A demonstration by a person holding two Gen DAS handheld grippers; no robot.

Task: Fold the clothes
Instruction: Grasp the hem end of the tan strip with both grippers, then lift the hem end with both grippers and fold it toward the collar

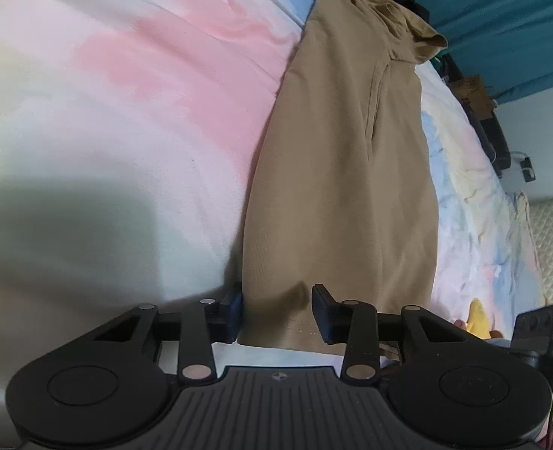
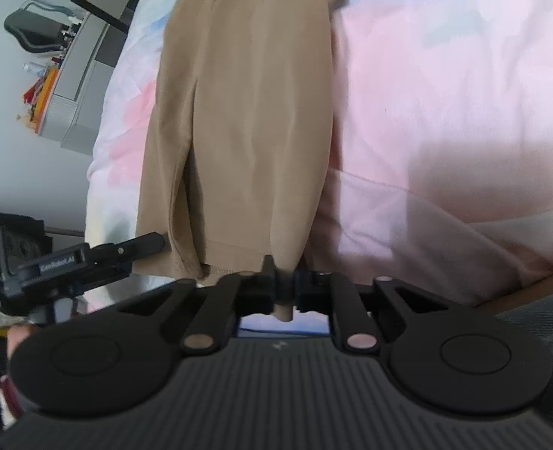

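- The tan garment [image 1: 336, 172] lies as a long narrow strip on the pastel bedspread [image 1: 126, 112], stretching straight ahead of both grippers. Its sides look already turned in, a seam line running along its length.
- The right gripper [image 2: 284, 285] has its jaws pinched tight on the near hem [image 2: 235, 253]; a nub of tan cloth pokes out behind the closed pads.
- The left gripper [image 1: 276, 313] sits at the same hem's other corner, jaws part-way apart, straddling the cloth edge. From the left wrist view I cannot be sure the pads bite the fabric; they seem to stand clear of it.
- In the right wrist view, the left gripper appears just to the left, touching or almost touching the hem corner.
- My reading: the lengthwise folds are done. What is left is carrying this near end forward over the far end, perhaps twice, once the left side has hold.
- The far end of the strip, ahead and slightly right of the left gripper, is rumpled at a collar or waistband [image 1: 423, 43].
- Room to move: ahead and to the outer side of each gripper the bedspread is open. The bed's edge runs close along the garment on the side facing the grey cabinet [image 2: 77, 86], so there is little spare bed there.
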